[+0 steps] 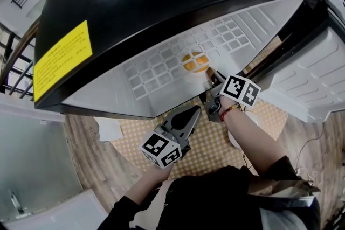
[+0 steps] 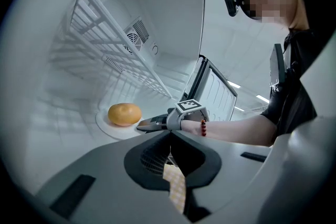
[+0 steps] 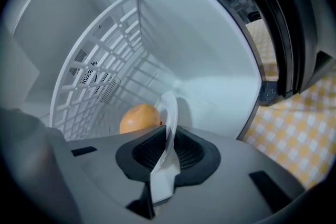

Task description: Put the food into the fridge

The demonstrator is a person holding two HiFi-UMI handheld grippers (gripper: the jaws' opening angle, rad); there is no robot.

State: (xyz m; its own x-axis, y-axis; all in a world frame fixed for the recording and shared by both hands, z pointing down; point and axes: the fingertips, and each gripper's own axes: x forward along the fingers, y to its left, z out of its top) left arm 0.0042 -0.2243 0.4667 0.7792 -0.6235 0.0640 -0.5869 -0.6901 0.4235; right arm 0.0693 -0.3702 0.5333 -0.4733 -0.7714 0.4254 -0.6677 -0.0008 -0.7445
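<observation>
Two hand-held grippers reach toward an open fridge (image 1: 161, 2) with a black top. One yellow label (image 1: 62, 59) on that top carries dark print too small to read. Each gripper's cube shows black-and-white square markers and no words.

The food, a round orange piece (image 2: 124, 114), lies on a white plate (image 2: 113, 128) on the fridge floor, under a white wire shelf (image 3: 105, 55). A round vent (image 2: 137, 34) sits in the back wall.

The right hand-held gripper (image 3: 169, 131) is inside the fridge. Its jaws are nearly together, pinching the plate's near rim, with the food just beyond.

The left hand-held gripper (image 1: 194, 110) waits outside the opening, over a yellow checked cloth (image 1: 215, 143). It points level, with its jaw tips together and nothing between them.

The white door (image 1: 318, 72) stands swung open at the right.
</observation>
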